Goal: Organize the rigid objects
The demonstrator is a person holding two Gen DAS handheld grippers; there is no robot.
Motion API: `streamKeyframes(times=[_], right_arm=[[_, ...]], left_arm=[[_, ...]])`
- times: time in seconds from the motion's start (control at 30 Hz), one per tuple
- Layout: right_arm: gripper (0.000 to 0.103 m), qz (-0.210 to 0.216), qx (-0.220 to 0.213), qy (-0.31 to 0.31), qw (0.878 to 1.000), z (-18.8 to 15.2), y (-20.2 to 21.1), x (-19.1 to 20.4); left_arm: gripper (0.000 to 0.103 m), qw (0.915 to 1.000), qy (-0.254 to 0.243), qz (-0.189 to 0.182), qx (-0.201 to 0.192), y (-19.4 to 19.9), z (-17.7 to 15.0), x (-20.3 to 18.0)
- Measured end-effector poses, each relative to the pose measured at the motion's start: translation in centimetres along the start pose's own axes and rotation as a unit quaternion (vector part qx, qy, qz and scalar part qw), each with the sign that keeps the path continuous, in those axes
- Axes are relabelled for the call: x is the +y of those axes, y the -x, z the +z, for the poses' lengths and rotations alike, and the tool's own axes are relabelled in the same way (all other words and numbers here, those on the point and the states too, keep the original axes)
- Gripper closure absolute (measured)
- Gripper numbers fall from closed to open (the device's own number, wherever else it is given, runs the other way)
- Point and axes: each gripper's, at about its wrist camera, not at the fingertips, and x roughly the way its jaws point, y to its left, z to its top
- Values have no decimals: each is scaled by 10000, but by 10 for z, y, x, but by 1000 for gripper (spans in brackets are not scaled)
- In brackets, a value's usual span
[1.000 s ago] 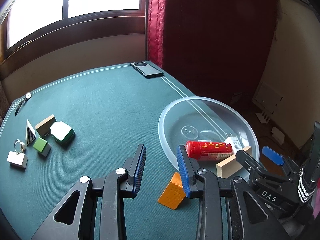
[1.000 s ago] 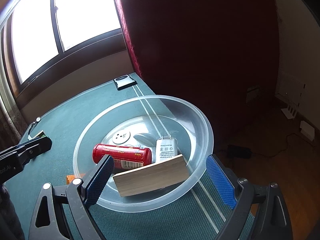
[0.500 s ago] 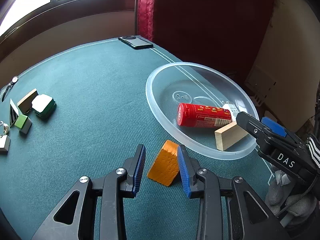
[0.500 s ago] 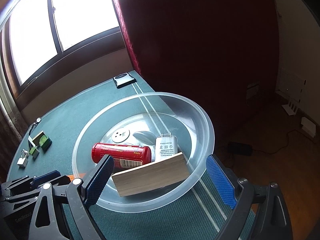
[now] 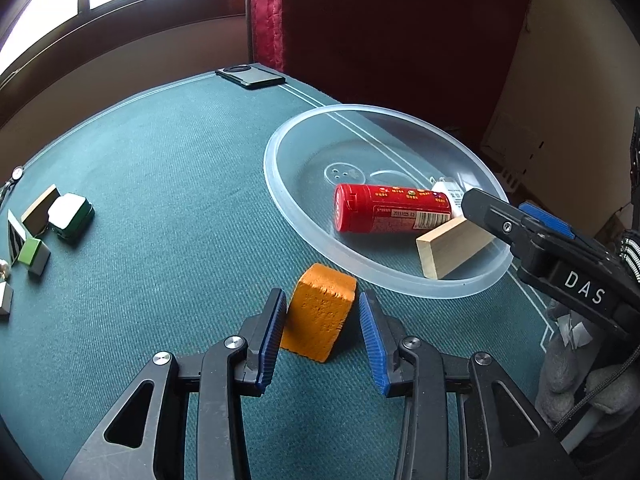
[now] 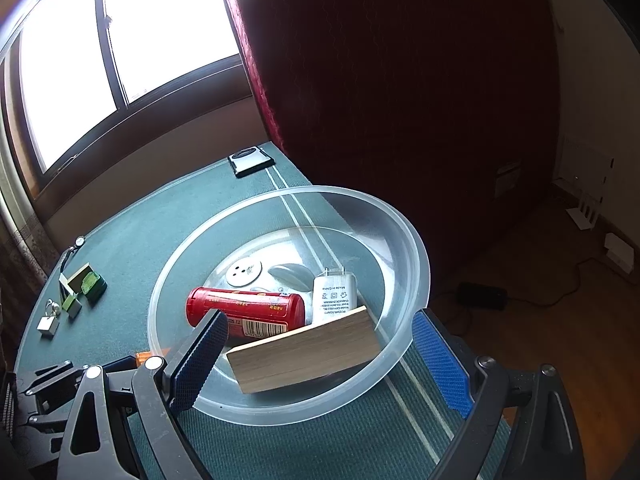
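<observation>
An orange block lies on the green table just in front of a clear plastic bowl. My left gripper is open with its two blue pads on either side of the block, the left pad close to it. The bowl holds a red can, a white charger and a wooden block. My right gripper is open wide and empty over the bowl's near rim; it also shows in the left wrist view.
Several small objects lie at the table's left: a green-and-white box, a wooden piece, a green cube, a padlock. A black phone lies at the far edge. The table edge drops off right of the bowl.
My left gripper has moved forward and down so the orange block now sits between its pads. The right gripper has stayed over the bowl.
</observation>
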Motion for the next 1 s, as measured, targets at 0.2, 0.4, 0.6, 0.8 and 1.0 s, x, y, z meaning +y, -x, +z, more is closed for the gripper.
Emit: streamKeyframes(times=[0.2, 0.4, 0.6, 0.8, 1.0], right_arm=[[7, 6, 11, 20, 10000, 0, -1, 1], [7, 12, -11, -22, 10000, 2, 0, -2], [7, 20, -19, -31, 10000, 2, 0, -1], [7, -13, -93, -96, 9999, 5, 3, -4], [7, -34, -142, -174, 9997, 8, 5, -9]], left_arm=[[66, 9998, -160, 4, -86, -6, -1, -1], [67, 9996, -36, 144, -256, 7, -3, 7], [68, 9981, 157, 176, -568, 35, 4, 14], [70, 9976, -6, -54, -683, 43, 14, 0], [72, 9972, -150, -175, -708, 41, 24, -13]])
